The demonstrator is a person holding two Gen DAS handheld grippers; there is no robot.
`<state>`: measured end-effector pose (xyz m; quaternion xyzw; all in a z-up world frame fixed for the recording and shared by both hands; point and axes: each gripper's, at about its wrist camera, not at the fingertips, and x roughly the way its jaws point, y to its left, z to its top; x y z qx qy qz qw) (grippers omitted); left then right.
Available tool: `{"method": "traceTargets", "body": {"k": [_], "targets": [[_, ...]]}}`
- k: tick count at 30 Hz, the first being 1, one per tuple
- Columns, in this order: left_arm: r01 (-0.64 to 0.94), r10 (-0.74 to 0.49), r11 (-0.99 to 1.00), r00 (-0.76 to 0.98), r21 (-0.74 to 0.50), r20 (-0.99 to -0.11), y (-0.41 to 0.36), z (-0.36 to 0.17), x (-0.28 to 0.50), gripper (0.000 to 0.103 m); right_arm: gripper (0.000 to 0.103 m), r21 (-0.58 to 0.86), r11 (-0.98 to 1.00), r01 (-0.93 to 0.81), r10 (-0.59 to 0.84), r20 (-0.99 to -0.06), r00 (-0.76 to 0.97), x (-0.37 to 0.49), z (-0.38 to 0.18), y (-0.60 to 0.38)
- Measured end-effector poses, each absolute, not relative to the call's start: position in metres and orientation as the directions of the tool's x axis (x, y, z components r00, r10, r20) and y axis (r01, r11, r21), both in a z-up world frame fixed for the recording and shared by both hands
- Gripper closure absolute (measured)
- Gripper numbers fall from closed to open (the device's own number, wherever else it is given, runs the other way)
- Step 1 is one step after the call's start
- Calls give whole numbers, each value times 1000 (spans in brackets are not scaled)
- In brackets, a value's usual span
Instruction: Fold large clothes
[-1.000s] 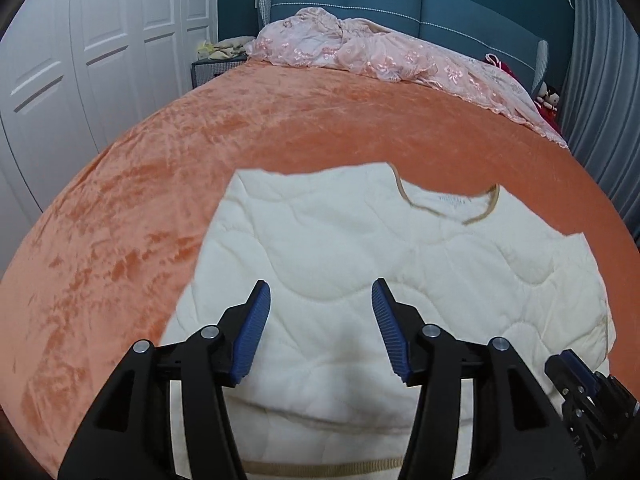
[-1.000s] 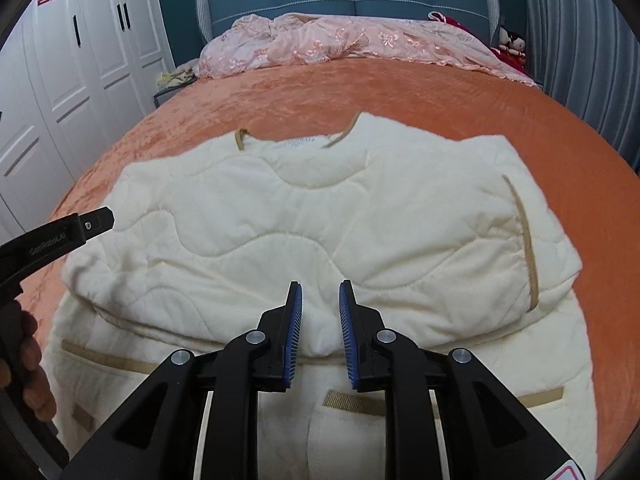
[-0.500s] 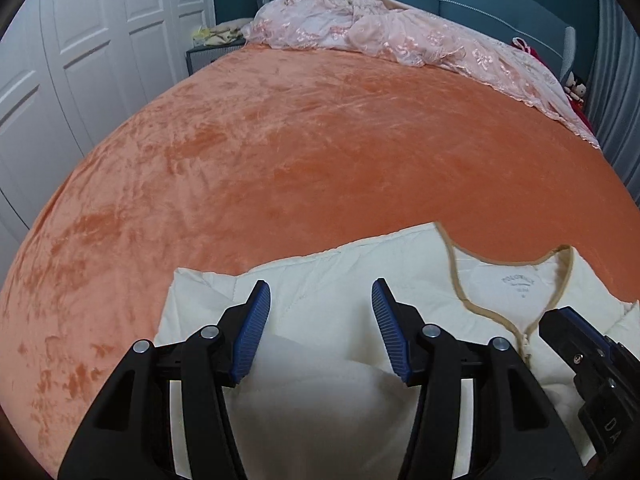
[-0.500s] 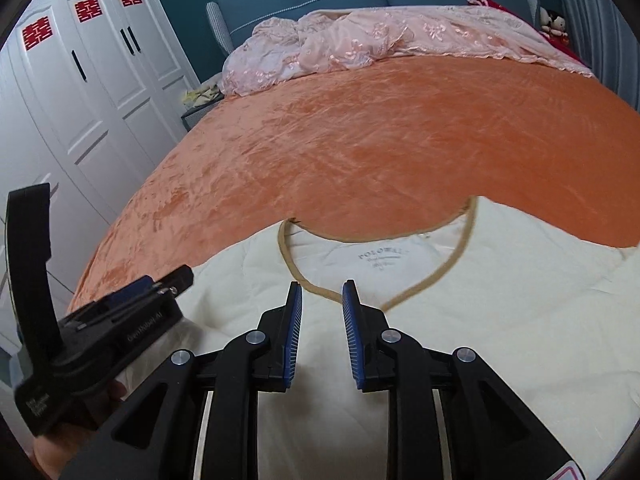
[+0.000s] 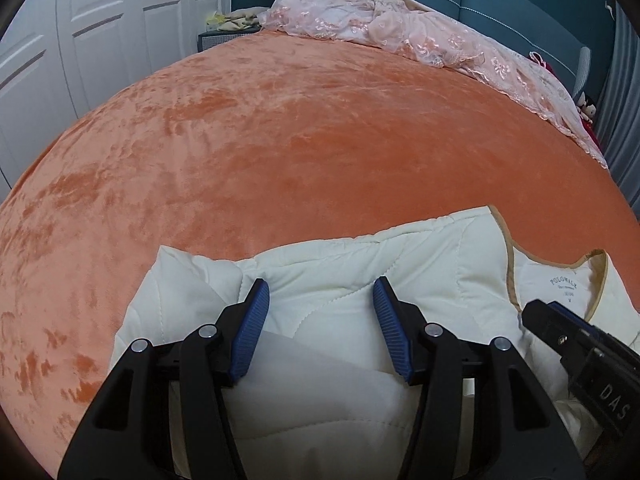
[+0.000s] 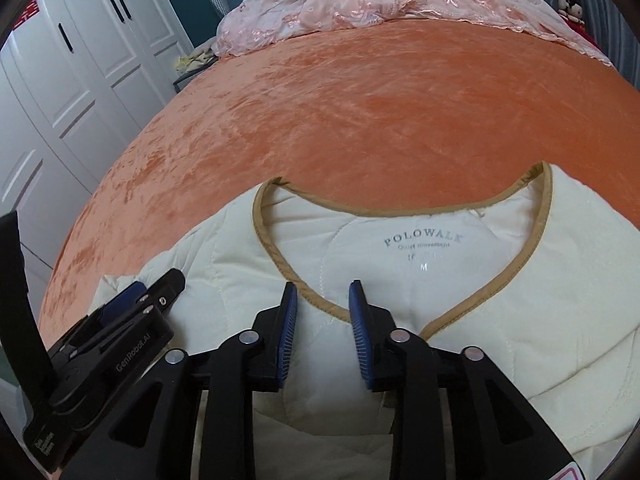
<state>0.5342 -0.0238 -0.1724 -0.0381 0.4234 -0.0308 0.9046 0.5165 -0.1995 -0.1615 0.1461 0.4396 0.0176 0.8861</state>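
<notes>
Jacket: cream quilted, laid folded on the orange bed, collar up.
Left claw: held agape over its shoulder, nothing clamped.
Right claw: just parted wider, astride the neckline trim, nothing pinched.

Both wrist views look steeply down, close over the cream jacket, sharing its neckline.

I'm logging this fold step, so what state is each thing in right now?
Cream quilted jacket: lying on the bed, front open at the neckline, inside label showing, fabric bunched at one shoulder.
Left gripper: open, jaws over the bunched shoulder, not pinching it.
Right gripper: open, jaws have just been opening, at the tan collar trim.
Orange bedspread: spread flat.
Pink lace cover: crumpled at the headboard.
Wardrobe doors: closed.
</notes>
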Motion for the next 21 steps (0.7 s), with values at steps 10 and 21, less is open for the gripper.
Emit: {"method": "traceTargets", "body": {"k": [10,21], "targets": [[22,-87,995,658,-96,-748,-24,-174,532,51,102,235,971,39,167,-789,591,532,-172,-183],[26,-70,997,651,-70,-756,-28,-175,534,49,103,287,899,331,-10,-741,671,488,-160,-257]]}}
